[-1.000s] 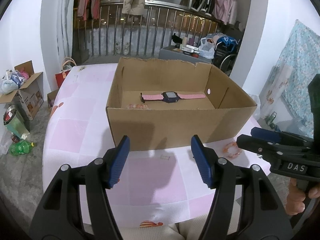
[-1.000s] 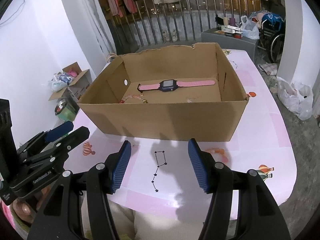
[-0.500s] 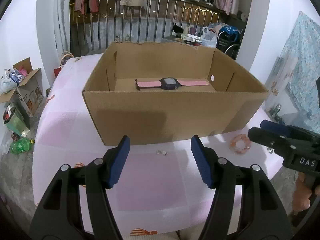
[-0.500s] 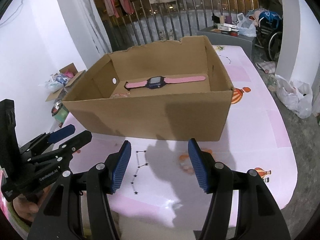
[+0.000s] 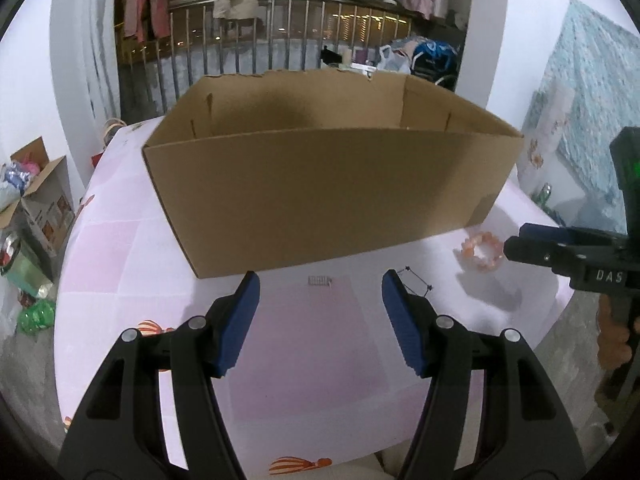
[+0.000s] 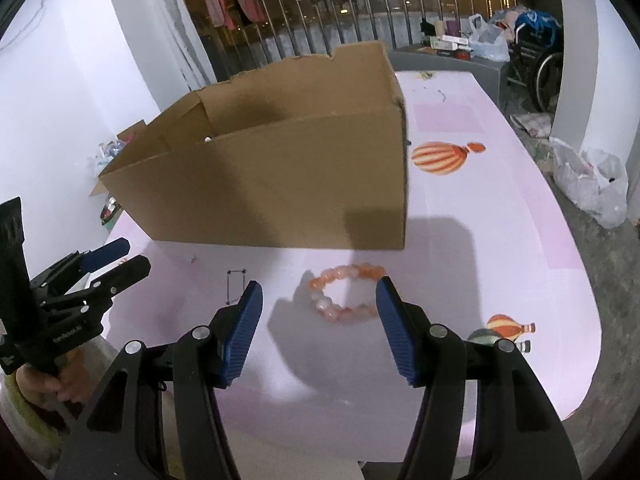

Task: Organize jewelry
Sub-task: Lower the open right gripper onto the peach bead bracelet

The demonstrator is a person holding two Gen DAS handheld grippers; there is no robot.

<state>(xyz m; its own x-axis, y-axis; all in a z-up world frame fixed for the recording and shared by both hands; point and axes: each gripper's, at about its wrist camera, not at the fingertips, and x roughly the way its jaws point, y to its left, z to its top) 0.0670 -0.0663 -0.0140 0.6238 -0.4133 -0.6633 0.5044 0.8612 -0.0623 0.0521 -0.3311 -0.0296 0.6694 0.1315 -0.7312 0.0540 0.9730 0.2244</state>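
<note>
Pickup is the step in hand. In the left wrist view, the left gripper is held wide and empty over a small silver clasp before the cardboard box. In the right wrist view, the right gripper is spread wide, nothing held, around the beaded bracelet (flat on the pink tablecloth); lowering and closing is judged next.

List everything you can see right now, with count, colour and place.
cardboard box: one, brown, open-topped, mid-table; contents hidden
bead bracelet: one, orange-pink, on the tablecloth in front of the box, between the right gripper's open jaws, untouched
small clasp-like piece: one, silvery, by the box's front wall
tablecloth: one, pink with balloon prints
left gripper: black, blue pads, open, empty
right gripper: black, blue pads, open
</note>
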